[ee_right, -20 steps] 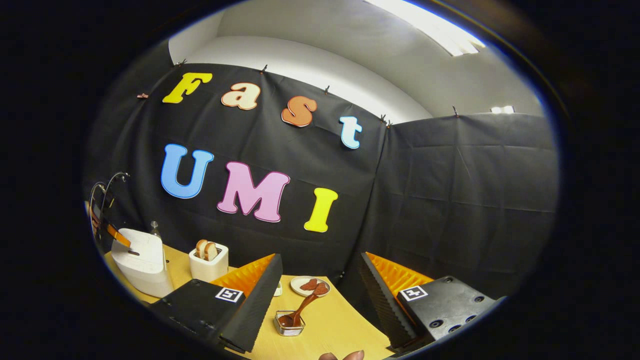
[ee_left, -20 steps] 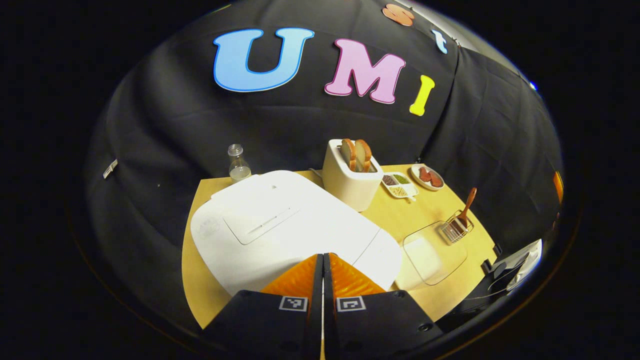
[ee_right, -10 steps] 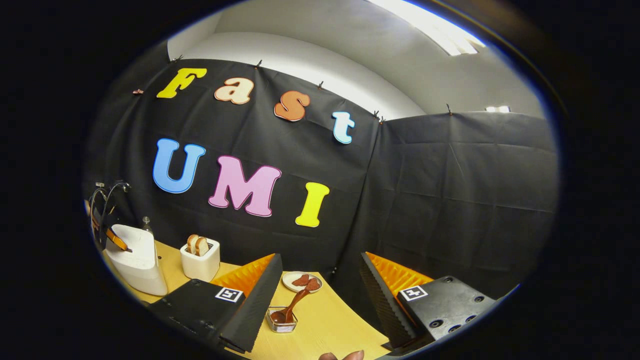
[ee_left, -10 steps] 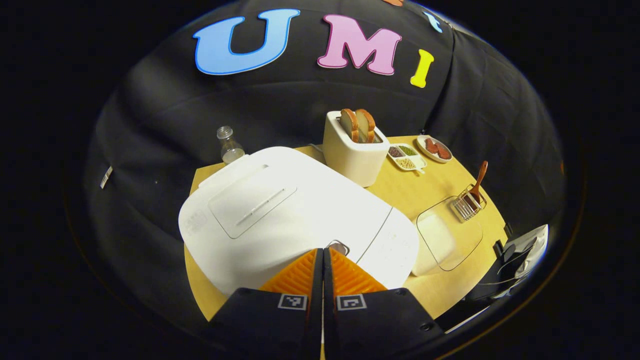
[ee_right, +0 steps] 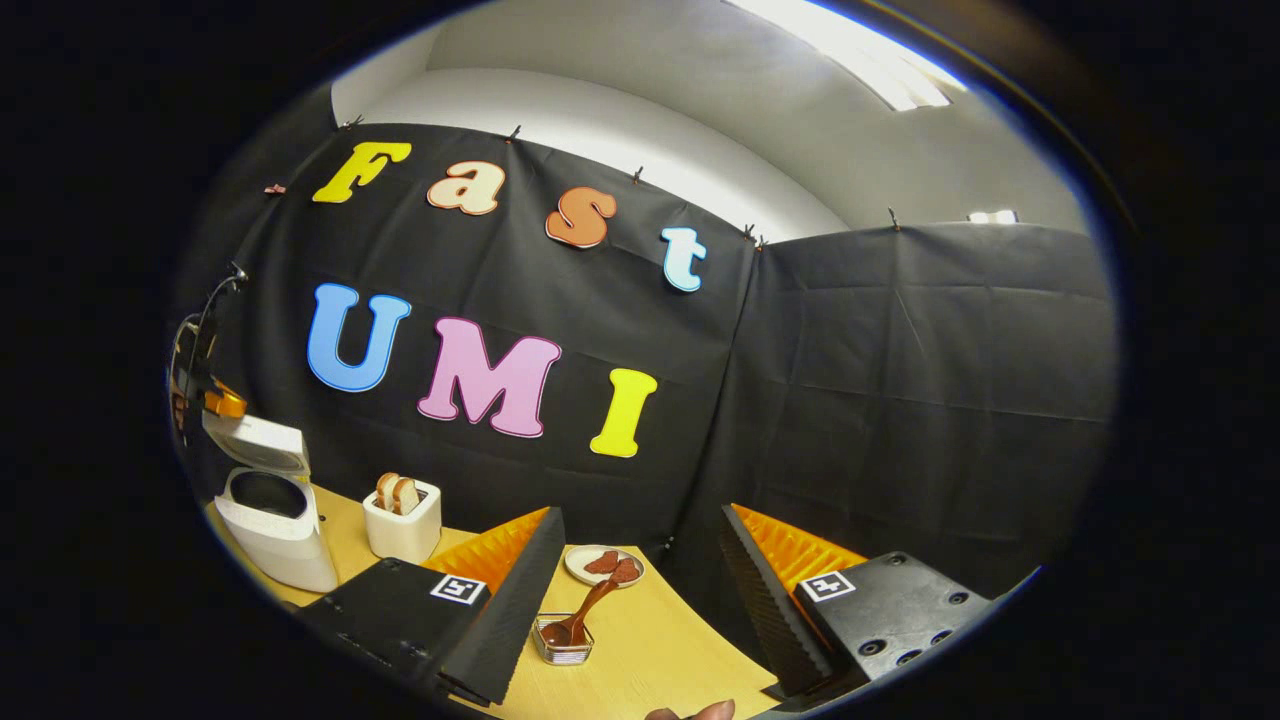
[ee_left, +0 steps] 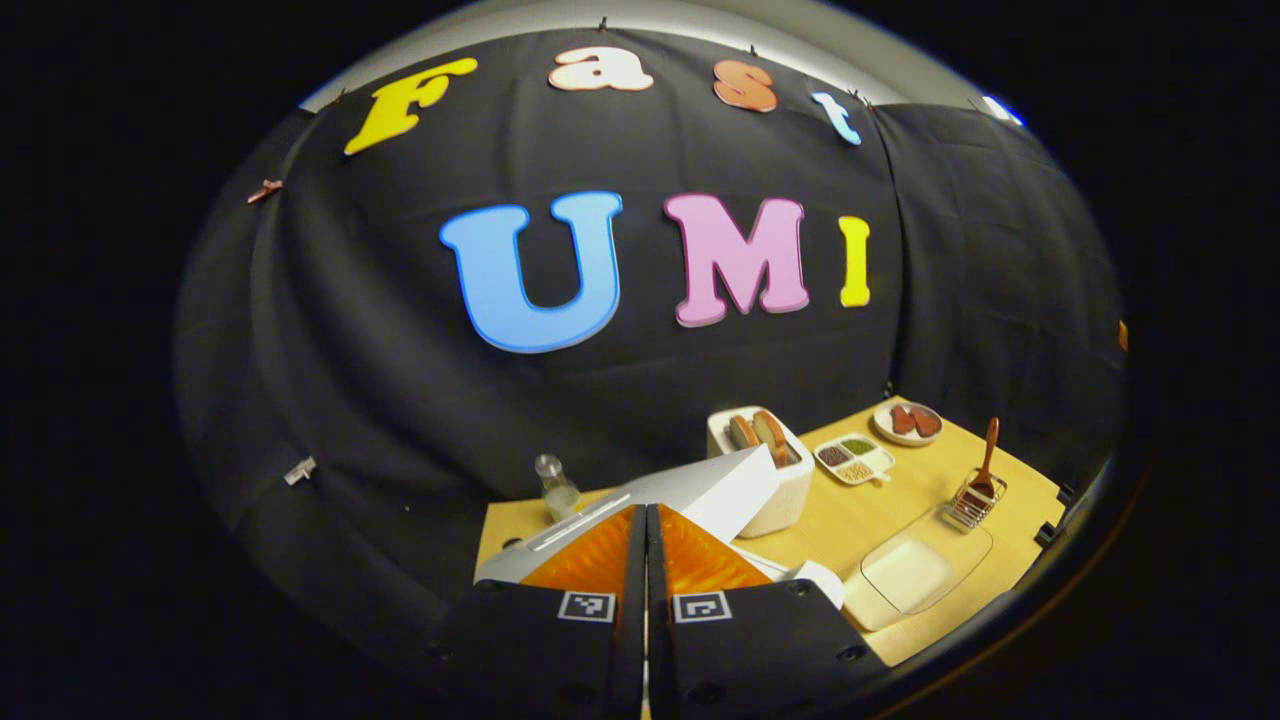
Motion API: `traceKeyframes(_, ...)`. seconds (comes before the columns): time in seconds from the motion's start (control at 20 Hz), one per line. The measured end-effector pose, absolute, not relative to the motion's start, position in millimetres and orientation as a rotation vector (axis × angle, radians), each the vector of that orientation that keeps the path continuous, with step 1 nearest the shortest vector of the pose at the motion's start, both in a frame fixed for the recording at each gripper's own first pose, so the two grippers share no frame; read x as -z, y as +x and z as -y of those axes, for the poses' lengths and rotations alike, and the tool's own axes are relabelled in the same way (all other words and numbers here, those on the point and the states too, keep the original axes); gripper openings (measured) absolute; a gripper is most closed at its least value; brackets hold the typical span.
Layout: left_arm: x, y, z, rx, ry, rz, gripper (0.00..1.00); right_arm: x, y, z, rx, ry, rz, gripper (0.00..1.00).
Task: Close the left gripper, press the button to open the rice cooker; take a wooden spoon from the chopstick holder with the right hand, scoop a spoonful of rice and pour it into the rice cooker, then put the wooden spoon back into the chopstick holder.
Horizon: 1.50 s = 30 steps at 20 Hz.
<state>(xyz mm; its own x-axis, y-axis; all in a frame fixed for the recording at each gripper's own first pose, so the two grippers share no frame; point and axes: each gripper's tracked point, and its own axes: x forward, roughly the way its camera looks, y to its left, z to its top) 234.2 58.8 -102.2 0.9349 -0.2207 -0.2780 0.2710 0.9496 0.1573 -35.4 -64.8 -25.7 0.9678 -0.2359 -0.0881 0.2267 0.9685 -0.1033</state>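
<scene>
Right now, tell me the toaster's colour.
Cream-white toaster, clearest in the right gripper view.

Cloth-walled booth, kitchen tabletop (ee_left: 860, 510)

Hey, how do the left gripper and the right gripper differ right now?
The left gripper has its jaws pressed together with nothing between them; the right gripper has its jaws spread wide apart. The left gripper sits by the rice cooker, whose lid is up; the right gripper points toward the wooden spoon in the chopstick holder. Neither one holds anything.
</scene>
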Motion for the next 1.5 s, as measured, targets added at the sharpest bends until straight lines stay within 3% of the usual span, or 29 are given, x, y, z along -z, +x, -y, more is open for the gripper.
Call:
traceKeyframes(0.3, 43.0, 199.1, -77.0, 0.138, 0.134, -0.063, 0.08, 32.0, -43.3, 68.1, 0.209, -0.066, -0.103, 0.98)
traceKeyframes(0.45, 37.4, 181.3, -75.2, 0.106, 0.096, -0.047, 0.39, 38.2, -43.4, 66.8, 0.179, -0.055, -0.116, 0.98)
traceKeyframes(0.65, 38.1, 147.5, -72.7, 0.042, -0.003, -0.050, 0.92, 62.5, -30.8, 63.7, 0.095, -0.015, -0.165, 0.98)
traceKeyframes(0.7, 37.3, 138.3, -71.6, 0.024, -0.021, -0.043, 0.96, 73.7, -25.5, 60.1, 0.061, 0.007, -0.191, 0.98)
traceKeyframes(1.35, 48.7, 53.2, -12.8, -0.169, -0.002, -0.080, 0.96, 254.7, 82.9, 84.2, -0.165, 0.285, -0.450, 0.98)
traceKeyframes(1.45, 55.3, 51.5, 6.3, -0.169, -0.013, -0.107, 0.96, 290.5, 96.9, 81.3, -0.199, 0.317, -0.510, 0.92)
traceKeyframes(1.5, 57.6, 50.7, 14.0, -0.170, -0.010, -0.114, 0.96, 306.9, 103.9, 81.1, -0.206, 0.324, -0.536, 0.79)
